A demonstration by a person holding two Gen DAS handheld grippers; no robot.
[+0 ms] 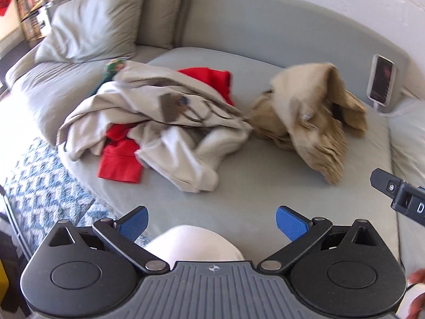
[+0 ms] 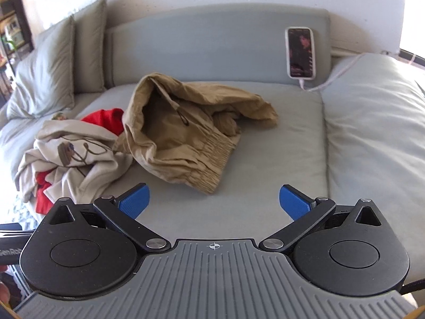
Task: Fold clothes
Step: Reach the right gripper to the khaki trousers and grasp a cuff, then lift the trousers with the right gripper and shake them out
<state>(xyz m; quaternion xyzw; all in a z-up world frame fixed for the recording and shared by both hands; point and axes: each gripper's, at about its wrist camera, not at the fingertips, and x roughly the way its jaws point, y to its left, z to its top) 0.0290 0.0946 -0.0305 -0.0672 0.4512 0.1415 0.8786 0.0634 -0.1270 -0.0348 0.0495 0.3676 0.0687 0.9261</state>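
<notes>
Tan shorts (image 2: 186,133): crumpled mid-sofa (image 2: 265,186), touching the beige-and-red clothes pile (image 2: 71,156) toward its left edge. Left hand-held gripper (image 1: 211,224) and right hand-held gripper (image 2: 213,202): both spread wide, empty. Waistband (elastic, nearest) is best pinched at both corners, then lifted flat.

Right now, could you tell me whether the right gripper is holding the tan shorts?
No, the right gripper is open and empty, short of the tan shorts.

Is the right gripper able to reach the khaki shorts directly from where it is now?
Probably yes. The right gripper is open and empty, the khaki shorts lie straight ahead of it, and only bare couch cushion shows between them.
</notes>
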